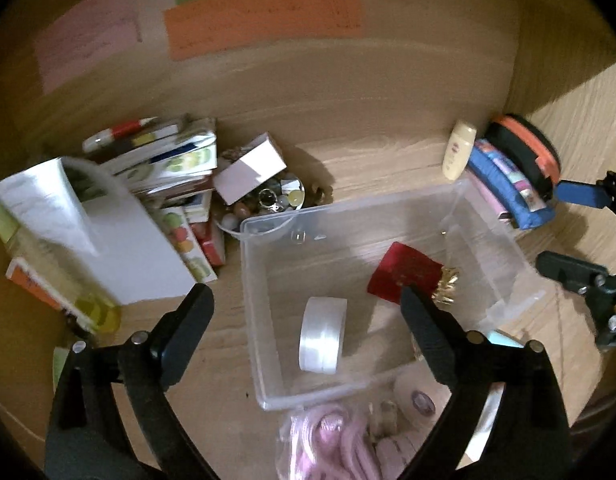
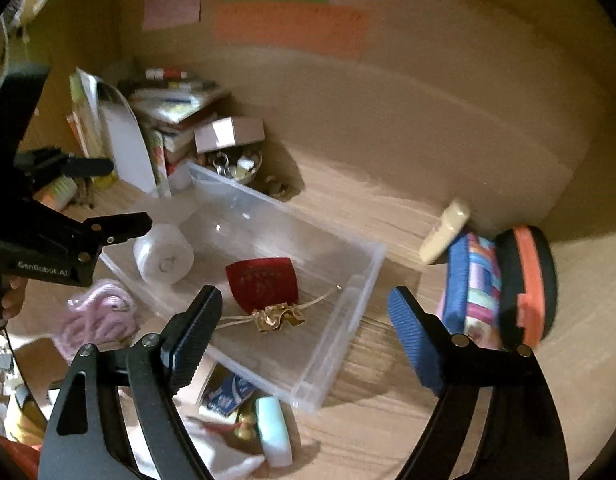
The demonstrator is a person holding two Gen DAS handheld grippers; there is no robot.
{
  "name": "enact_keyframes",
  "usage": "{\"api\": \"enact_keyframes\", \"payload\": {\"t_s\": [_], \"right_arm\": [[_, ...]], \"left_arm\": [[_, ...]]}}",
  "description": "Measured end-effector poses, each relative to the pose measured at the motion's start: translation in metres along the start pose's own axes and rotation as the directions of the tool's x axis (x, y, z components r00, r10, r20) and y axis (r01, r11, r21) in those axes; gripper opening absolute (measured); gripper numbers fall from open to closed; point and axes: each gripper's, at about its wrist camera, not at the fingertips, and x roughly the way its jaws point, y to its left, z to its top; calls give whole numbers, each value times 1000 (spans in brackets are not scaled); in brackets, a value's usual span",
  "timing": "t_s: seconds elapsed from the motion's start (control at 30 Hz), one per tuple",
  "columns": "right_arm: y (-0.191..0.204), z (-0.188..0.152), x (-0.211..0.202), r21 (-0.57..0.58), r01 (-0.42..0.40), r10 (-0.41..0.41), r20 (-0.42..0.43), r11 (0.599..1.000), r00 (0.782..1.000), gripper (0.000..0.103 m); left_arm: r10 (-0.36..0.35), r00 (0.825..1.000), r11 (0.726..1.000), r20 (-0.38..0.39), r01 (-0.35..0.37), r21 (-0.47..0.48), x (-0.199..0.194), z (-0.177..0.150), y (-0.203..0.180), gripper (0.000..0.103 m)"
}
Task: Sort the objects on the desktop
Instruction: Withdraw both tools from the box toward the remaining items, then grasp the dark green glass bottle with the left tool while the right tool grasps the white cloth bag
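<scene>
Far left, against the back panel: leaning books and cards (image 1: 155, 168), crowding a dish of beads (image 1: 267, 204). Centre: clear plastic bin (image 2: 348, 304) on the wooden desk (image 2: 388, 208), holding a white tape roll (image 1: 322, 334) on the left and a red pouch (image 2: 263, 284) with gold trim on the right. Left gripper (image 1: 308, 304) spread wide above it, holding nothing. Right gripper (image 2: 303, 312) likewise spread, empty (over the bin's near rim). Right: open desk, then striped pencil case (image 2: 474, 292) and round black-orange case (image 2: 528, 284).

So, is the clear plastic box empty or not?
Not empty. The clear plastic box holds a white tape roll and a red pouch with gold trim.
</scene>
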Motion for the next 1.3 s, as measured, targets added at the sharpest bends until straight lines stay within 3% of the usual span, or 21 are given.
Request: {"api": "enact_keyframes", "payload": {"t_s": [0.27, 0.47, 0.77, 1.0, 1.17, 1.3], "right_arm": [[4, -29, -59, 34, 31, -35, 127, 999, 991, 99], [12, -58, -74, 67, 0, -10, 146, 998, 989, 99], [29, -110, -70, 127, -42, 26, 119, 991, 993, 99], [43, -148, -53, 168, -109, 100, 64, 980, 993, 99], [54, -161, -35, 161, -123, 122, 13, 979, 992, 99], [54, -163, -20, 170, -127, 132, -15, 977, 991, 99]], "left_arm": [[-4, 999, 999, 34, 5, -41, -44, -31, 6, 96], [0, 998, 1000, 57, 2, -30, -70, -67, -1, 98], [18, 999, 1000, 33, -18, -3, -77, -123, -12, 99], [-58, 998, 998, -19, 58, -4, -75, -161, -30, 99], [-91, 994, 996, -62, 92, 13, -66, -178, -47, 99], [-71, 993, 997, -97, 74, 31, -53, -189, -58, 99]]}}
